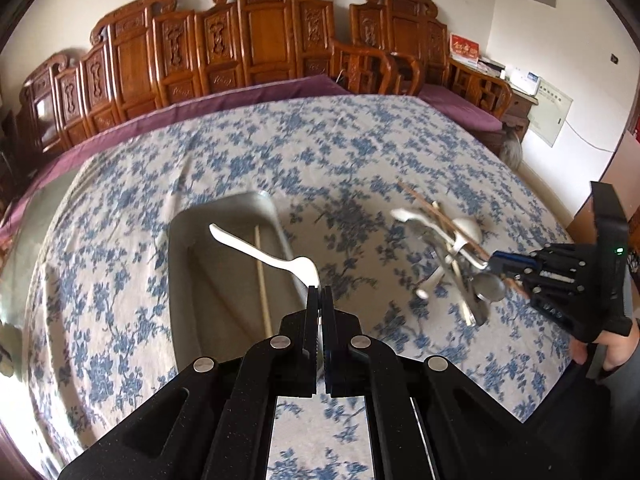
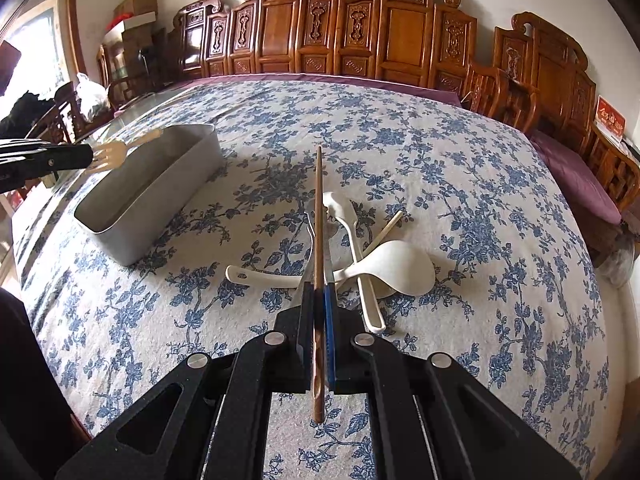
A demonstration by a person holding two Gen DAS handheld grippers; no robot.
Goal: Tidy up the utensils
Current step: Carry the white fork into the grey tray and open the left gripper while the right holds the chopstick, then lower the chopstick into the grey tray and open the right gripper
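Observation:
My left gripper [image 1: 319,289] is shut on the tines of a cream plastic fork [image 1: 260,254], held over the grey rectangular bin [image 1: 180,264]. A pale chopstick [image 1: 262,280] lies inside the bin. In the right wrist view the same gripper [image 2: 90,157] holds the fork [image 2: 120,150] beside the bin [image 2: 160,192]. My right gripper [image 2: 319,292] is shut on a brown wooden chopstick [image 2: 318,216], just above the utensil pile: a white rice spoon [image 2: 404,266], a white ladle [image 2: 352,240], another chopstick [image 2: 386,226] and metal utensils. The right gripper [image 1: 494,264] also shows in the left wrist view at the pile [image 1: 452,256].
The table wears a blue floral cloth [image 2: 440,160]. Carved wooden chairs [image 2: 400,32] with purple cushions [image 2: 576,172] line the far side. Cardboard boxes [image 2: 136,12] stand at the back left.

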